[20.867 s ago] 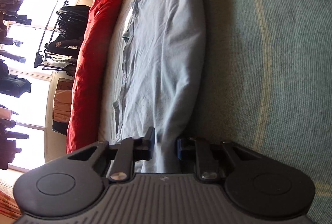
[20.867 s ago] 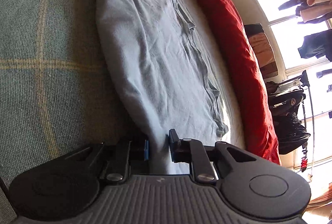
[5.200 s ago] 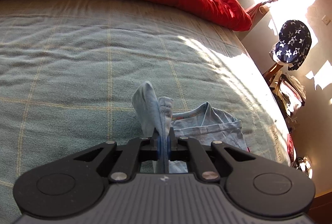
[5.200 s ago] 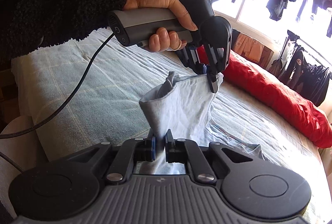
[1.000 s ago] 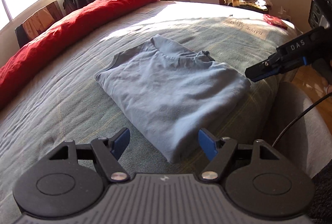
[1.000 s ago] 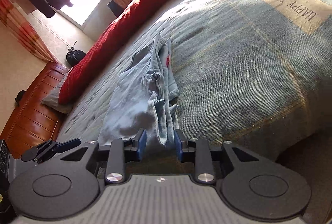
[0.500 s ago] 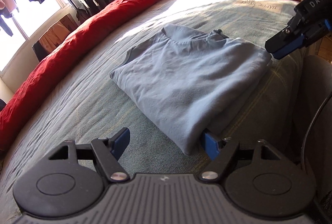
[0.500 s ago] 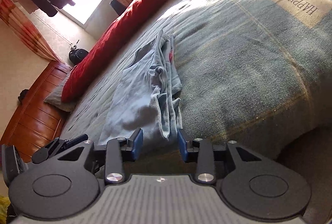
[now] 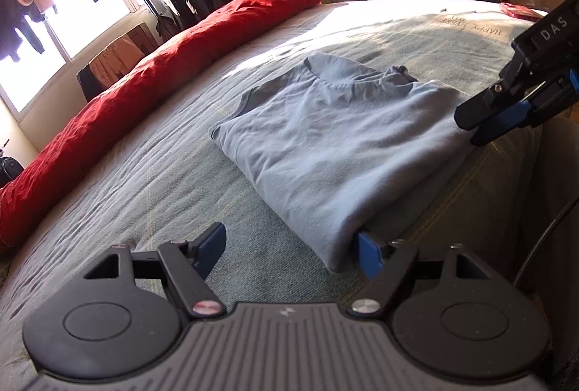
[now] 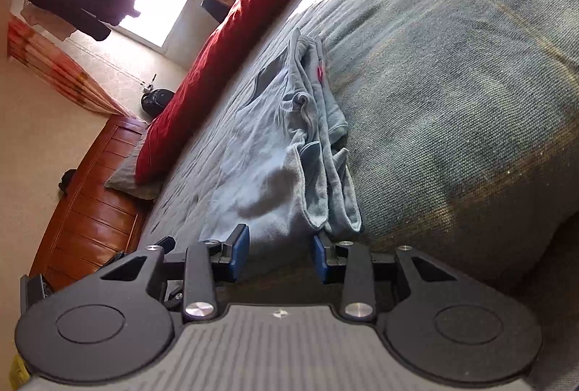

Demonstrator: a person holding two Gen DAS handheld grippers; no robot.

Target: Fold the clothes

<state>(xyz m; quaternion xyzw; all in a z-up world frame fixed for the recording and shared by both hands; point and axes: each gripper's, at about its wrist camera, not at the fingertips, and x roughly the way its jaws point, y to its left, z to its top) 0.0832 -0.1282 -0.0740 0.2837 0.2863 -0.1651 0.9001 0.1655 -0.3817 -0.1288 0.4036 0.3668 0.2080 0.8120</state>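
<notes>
On the bed (image 9: 152, 173), as the left wrist camera saw it, the light blue shirt (image 9: 325, 141) lay folded into a flat packet near the bed's near right edge, its collar turned toward the far side where a long red pillow (image 9: 173, 65) ran along the mattress. The left gripper (image 9: 293, 246) stood spread wide and held nothing; its right finger sat just beside, perhaps touching, the packet's near corner, while the left finger hung over bare blanket. The right gripper (image 9: 481, 123) reached in from the right at the shirt's right edge. If either gripper pulled away with a pad caught in the cloth, I judged it would drag the top layer and spoil the fold.

From the right wrist camera, the shirt (image 10: 289, 144) showed its stacked open edges, loose and uneven, with a small red tag among the layers. The right gripper (image 10: 278, 253) was also spread apart, empty, its fingers either side of the packet's near end. Those loose layers looked the weak point: a nudge from the right finger could fan them out or flip one over. The packet also lay close to where the bed fell away toward the camera, so a sideways push might have slid it toward that edge. Whether another fold was meant, or the job stood finished, the scene could not settle.
</notes>
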